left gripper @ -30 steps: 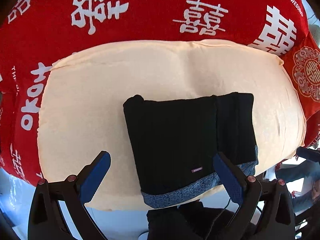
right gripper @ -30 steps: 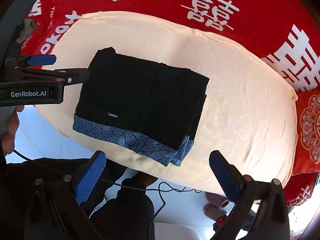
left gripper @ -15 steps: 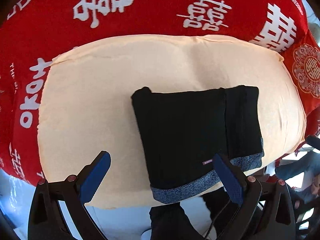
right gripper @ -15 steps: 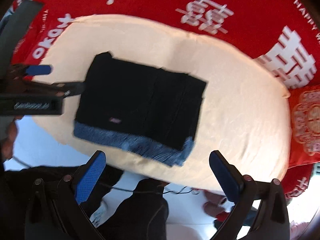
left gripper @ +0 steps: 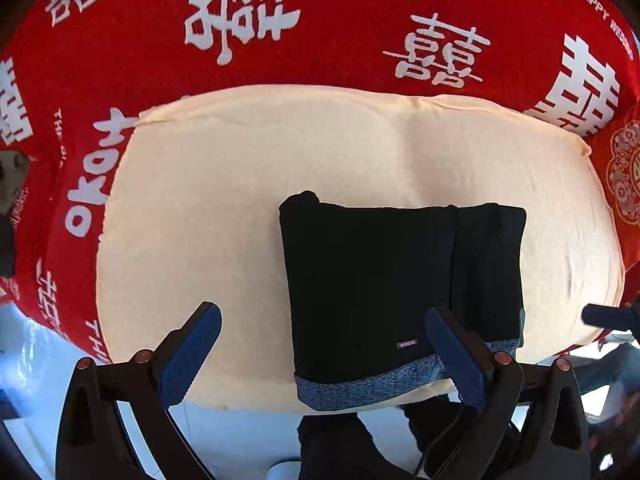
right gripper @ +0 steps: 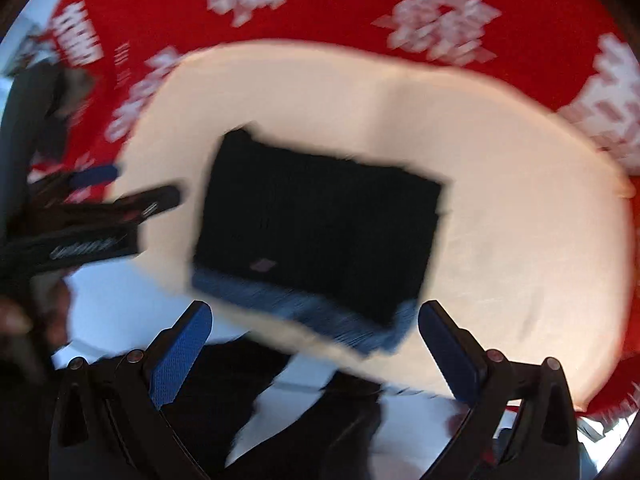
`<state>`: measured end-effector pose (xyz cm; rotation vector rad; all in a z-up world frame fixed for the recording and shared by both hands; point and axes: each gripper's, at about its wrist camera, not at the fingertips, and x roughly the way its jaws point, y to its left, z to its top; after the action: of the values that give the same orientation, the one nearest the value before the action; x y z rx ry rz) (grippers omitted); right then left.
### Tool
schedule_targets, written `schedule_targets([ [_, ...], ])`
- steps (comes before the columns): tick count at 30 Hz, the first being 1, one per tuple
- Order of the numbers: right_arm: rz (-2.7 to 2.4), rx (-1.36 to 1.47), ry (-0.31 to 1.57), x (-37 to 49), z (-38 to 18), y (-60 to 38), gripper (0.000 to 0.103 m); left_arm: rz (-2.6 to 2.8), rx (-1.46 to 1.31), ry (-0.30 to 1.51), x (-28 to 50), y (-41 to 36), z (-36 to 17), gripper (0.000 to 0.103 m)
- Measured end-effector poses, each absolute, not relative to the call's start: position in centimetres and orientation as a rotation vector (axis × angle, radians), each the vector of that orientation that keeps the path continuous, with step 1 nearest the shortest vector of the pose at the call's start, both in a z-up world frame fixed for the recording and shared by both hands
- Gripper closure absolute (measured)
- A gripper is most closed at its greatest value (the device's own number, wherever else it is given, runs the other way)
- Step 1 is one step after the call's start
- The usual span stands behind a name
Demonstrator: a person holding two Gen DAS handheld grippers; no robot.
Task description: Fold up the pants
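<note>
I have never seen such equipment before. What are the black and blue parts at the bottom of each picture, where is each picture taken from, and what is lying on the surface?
No robot is here: a person holds a hand tool with two fingers in each hand. Each tool carries a wide-angle camera that looks forward along its fingers, so the black arms with blue pads at the bottom are the tool itself.

One picture looks from the left gripper, the other, which is blurred, from the right gripper. Both are open and hold nothing.

On a cream cloth, spread over a red blanket with white characters, lie black pants, folded into a neat rectangle. Their blue-grey waistband lies at the near edge.

In the right view, the left tool also appears at the left side.
</note>
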<state>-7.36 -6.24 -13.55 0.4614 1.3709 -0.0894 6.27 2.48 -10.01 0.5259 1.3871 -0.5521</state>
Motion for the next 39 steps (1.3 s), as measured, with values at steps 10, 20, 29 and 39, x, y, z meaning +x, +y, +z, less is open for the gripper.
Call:
schedule_targets([
  [10, -0.077, 0.347, 1.398, -7.9, -13.9, -7.2, 0.0, -0.528, 0.573, 1.34, 4.6, 0.5, -9.0, 0.0],
  [20, -0.066, 0.318, 1.38, -7.8, -14.0, -7.0, 0.0, -0.529, 0.593, 1.349, 4.2, 0.8, -9.3, 0.0],
  [29, -0.103, 0.336, 1.404, -7.9, -14.8, -5.8, 0.0, -0.568, 0.594, 1.406, 4.3, 2.0, -10.7, 0.0],
  [39, -0.171, 0.394, 1.432, -9.6, -16.6, -4.5, 0.0, -0.618, 0.594, 1.513, 4.3, 3.6, -14.6, 0.0],
])
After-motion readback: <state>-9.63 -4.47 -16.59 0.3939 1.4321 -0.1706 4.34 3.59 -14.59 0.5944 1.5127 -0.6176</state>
